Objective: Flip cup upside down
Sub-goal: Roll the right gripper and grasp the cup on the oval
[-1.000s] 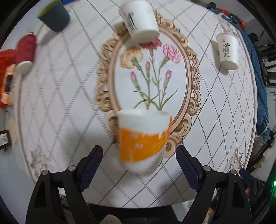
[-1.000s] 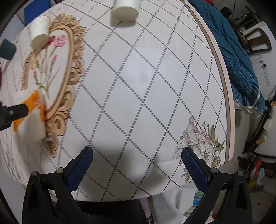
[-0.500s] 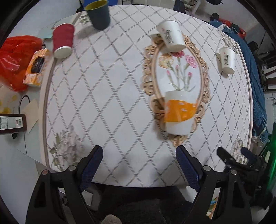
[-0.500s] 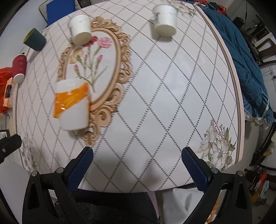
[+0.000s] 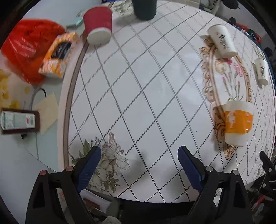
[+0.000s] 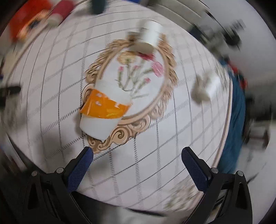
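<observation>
A white cup with an orange band (image 5: 238,123) stands on the table at the near end of the gold oval frame print; it looks upside down, its closed end up. It also shows in the blurred right wrist view (image 6: 104,110). My left gripper (image 5: 138,165) is open and empty, well to the left of the cup, above the table's near edge. My right gripper (image 6: 137,163) is open and empty, just short of the cup, which lies ahead and left of it.
Two white printed cups (image 5: 222,44) (image 5: 262,71) stand beyond the orange cup. A red cup (image 5: 98,25) and a dark green cup (image 5: 144,7) stand at the far left. A red bag (image 5: 29,50), an orange packet (image 5: 57,55) and a boxed item (image 5: 17,120) lie off the table's left edge (image 5: 66,112).
My left gripper has swung left and pulled back from the orange-band cup, which stays standing on the table. My right gripper has turned toward the cup, so it now sits ahead of it.
</observation>
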### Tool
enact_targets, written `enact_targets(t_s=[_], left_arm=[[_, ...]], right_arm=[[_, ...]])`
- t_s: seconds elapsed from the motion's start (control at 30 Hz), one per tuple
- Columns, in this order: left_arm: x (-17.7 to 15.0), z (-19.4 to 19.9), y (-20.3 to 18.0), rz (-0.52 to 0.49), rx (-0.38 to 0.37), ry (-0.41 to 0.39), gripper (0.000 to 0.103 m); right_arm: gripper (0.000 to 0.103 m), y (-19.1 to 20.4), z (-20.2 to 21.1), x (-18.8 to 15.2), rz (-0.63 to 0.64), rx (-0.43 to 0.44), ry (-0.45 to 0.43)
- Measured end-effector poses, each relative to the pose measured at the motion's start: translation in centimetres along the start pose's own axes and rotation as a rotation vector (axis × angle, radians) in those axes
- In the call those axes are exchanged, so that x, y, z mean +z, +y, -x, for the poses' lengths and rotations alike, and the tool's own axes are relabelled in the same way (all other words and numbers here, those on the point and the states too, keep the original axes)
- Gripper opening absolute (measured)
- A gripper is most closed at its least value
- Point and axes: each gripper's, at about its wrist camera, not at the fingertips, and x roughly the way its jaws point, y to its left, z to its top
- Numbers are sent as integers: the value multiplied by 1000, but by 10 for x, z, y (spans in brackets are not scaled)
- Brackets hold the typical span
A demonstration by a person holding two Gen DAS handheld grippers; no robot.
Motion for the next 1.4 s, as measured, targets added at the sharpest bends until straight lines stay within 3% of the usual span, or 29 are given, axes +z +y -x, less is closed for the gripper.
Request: enact_targets(t_s=[0.13, 0.3, 0.53, 0.7, 0.8, 0.97, 1.4], left_arm=[[-4, -13, 2, 22, -17, 24, 91], [-6, -24, -11, 34, -40, 37, 91], [-4, -37, -31, 54, -53, 50, 91], [-4, -47, -36, 78, -51, 56, 91], [-5, -56, -35, 106, -54, 67, 92], [-8, -73, -27, 139, -55, 90, 92], [0, -97, -16, 132, -33, 85, 91]], right_arm=[[103, 33, 1, 10, 396, -151, -4], [103, 72, -3, -16, 1069, -354, -36], [103, 61, -33, -67, 1856, -604, -120], [103, 39, -55, -82, 2288, -726, -218], [103, 36, -66, -79, 2405, -741, -265], [102, 40, -85, -67, 2497, -733, -303], [96, 49, -120, -48, 2591, -680, -332]])
